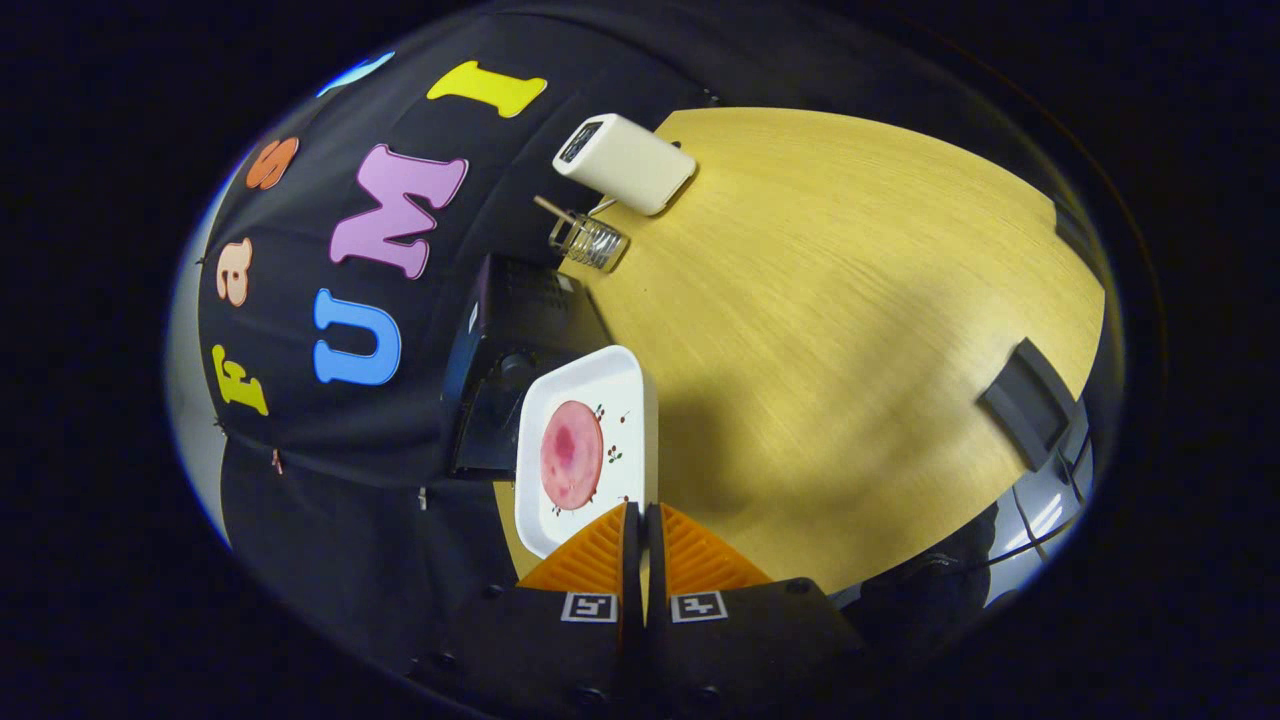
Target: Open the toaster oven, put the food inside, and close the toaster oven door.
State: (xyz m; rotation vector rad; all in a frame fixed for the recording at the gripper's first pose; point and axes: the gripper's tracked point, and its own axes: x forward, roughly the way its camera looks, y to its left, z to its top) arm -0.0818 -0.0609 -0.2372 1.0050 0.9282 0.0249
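The gripper (642,520) has its fingers closed to a thin slit, pinching the rim of a white plate (585,400) that sticks out just ahead of them, held up edge-on. One pink slice of food (571,455) lies on that plate. Just beyond the plate stands the one dark oven (520,330), against the wall at the tabletop (850,330) edge; whether its door is open I cannot tell. The step in hand looks like carrying the food toward the oven. Next the plate must be levelled and slid into the cavity. Farther off sit one wire holder (588,241) and one cream box (625,163).
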